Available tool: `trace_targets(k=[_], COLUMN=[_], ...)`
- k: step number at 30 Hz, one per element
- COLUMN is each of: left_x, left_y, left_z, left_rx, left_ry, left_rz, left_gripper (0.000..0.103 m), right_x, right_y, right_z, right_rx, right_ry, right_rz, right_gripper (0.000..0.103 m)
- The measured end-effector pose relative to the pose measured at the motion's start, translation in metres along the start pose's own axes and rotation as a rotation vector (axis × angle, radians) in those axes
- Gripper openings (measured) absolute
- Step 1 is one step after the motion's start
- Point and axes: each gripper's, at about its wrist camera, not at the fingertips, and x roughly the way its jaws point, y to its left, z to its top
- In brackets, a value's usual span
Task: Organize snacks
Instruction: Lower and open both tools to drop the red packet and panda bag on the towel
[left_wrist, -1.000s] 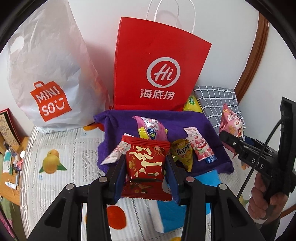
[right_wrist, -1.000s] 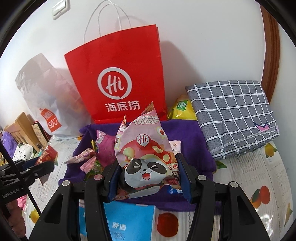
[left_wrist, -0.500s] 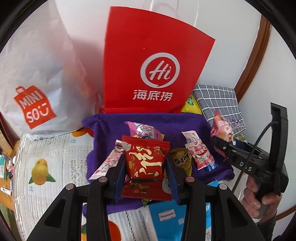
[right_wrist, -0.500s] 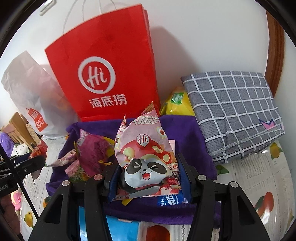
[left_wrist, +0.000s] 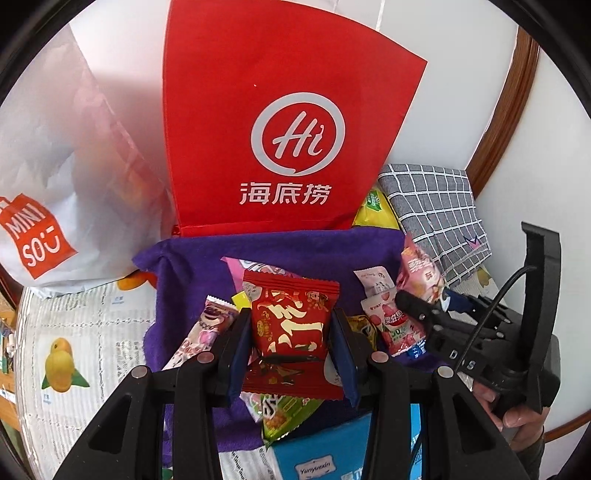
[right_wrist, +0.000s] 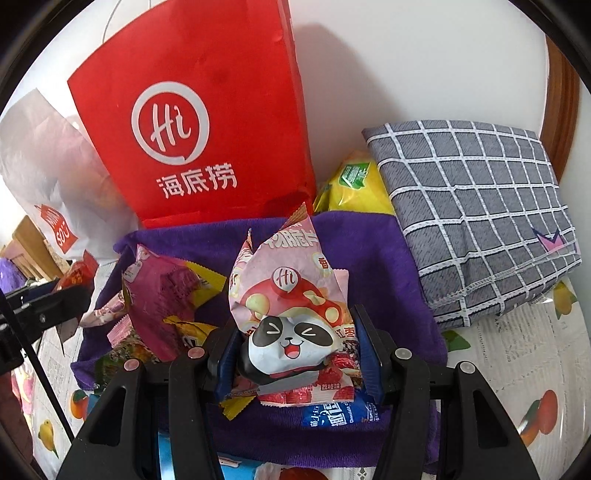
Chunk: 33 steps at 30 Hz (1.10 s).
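Note:
My left gripper (left_wrist: 290, 332) is shut on a red snack packet (left_wrist: 291, 321) and holds it above a purple cloth (left_wrist: 207, 258) strewn with several snacks. My right gripper (right_wrist: 295, 347) is shut on a pink panda snack packet (right_wrist: 291, 306) above the same purple cloth (right_wrist: 376, 266). A red Hi paper bag (left_wrist: 295, 129) stands upright behind the cloth; it also shows in the right wrist view (right_wrist: 199, 122). The right gripper shows at the right of the left wrist view (left_wrist: 424, 306).
A white Miniso plastic bag (left_wrist: 55, 184) leans at the left. A folded grey checked cloth (right_wrist: 476, 206) lies at the right, a yellow packet (right_wrist: 354, 188) beside it. A blue box (left_wrist: 325, 454) lies near the front. A fruit-print table cover (left_wrist: 81, 350) lies underneath.
Both grippers have moved forward toward the red paper bag, each still holding its packet; the bag now looks larger and closer in both views.

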Motion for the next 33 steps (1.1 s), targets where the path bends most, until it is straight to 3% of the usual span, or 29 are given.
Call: trace_targets(k=[13, 21, 33], left_x=[0.015, 0.023, 0.054], left_y=[0.007, 0.008, 0.010], left_z=[0.009, 0.010, 0.007], left_rx=[-0.018, -0.017, -0.056], left_ry=[0.008, 0.019, 0.085], left_rz=[0.006, -0.004, 0.001], left_gripper=[0.039, 0.039, 0.039], right_x=[0.011, 0.035, 0.036], right_y=[0.011, 0.004, 0.001], right_z=[0.017, 0.014, 0.015], right_rx=[-0.070, -0.062, -0.093], right_ry=[-0.004, 0.074, 0.096], right_rz=[-0.010, -0.025, -0.042], right_gripper=[0.055, 0.055, 0.055])
